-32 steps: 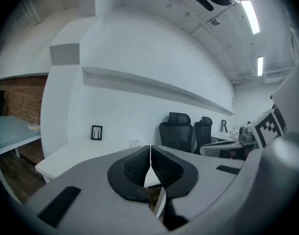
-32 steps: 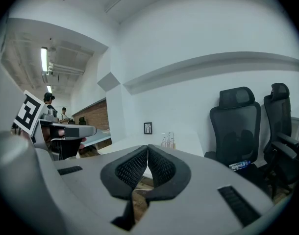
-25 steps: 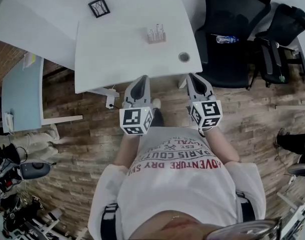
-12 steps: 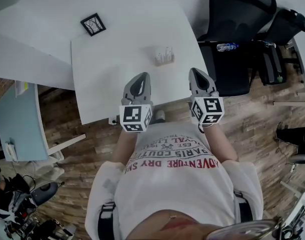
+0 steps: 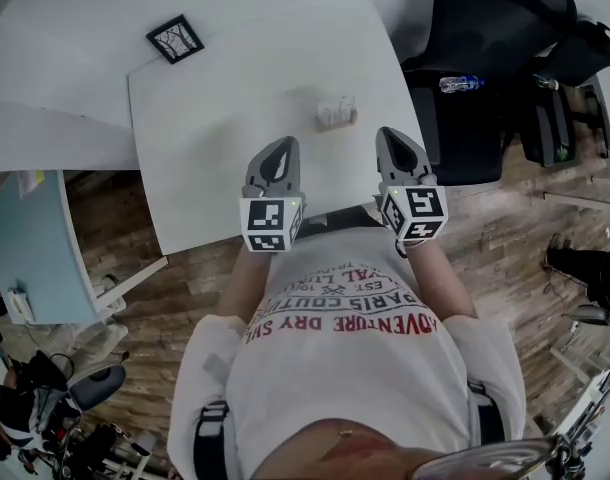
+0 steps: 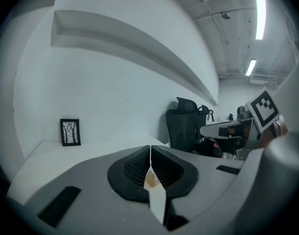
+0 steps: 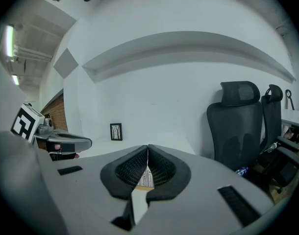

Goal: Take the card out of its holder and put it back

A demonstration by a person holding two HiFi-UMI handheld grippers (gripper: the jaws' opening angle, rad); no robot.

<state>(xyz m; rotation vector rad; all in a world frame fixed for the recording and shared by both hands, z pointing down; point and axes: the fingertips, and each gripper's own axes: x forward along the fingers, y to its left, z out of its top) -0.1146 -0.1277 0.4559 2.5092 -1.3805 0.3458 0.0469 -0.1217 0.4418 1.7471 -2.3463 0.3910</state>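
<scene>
The card holder (image 5: 335,114), a small pale block with cards standing upright in it, sits on the white table (image 5: 210,133) toward its right side. My left gripper (image 5: 281,148) hovers over the table's near part, down-left of the holder, jaws shut and empty. My right gripper (image 5: 393,136) is to the holder's lower right, also shut and empty. In the left gripper view the jaws (image 6: 150,151) meet, and a sliver of the holder (image 6: 152,178) shows behind them. The right gripper view shows shut jaws (image 7: 148,148) with the holder's cards (image 7: 145,180) just beyond.
A small black picture frame (image 5: 175,38) stands at the table's far left corner. Black office chairs (image 5: 475,78) crowd the table's right side, with a water bottle (image 5: 460,83) on one seat. A light-blue desk (image 5: 30,238) is at the left; the floor is wood.
Both grippers have come forward from the table's near edge to over the tabletop, closer to the card holder. The person has stepped up to the table. Jaws stayed shut.
</scene>
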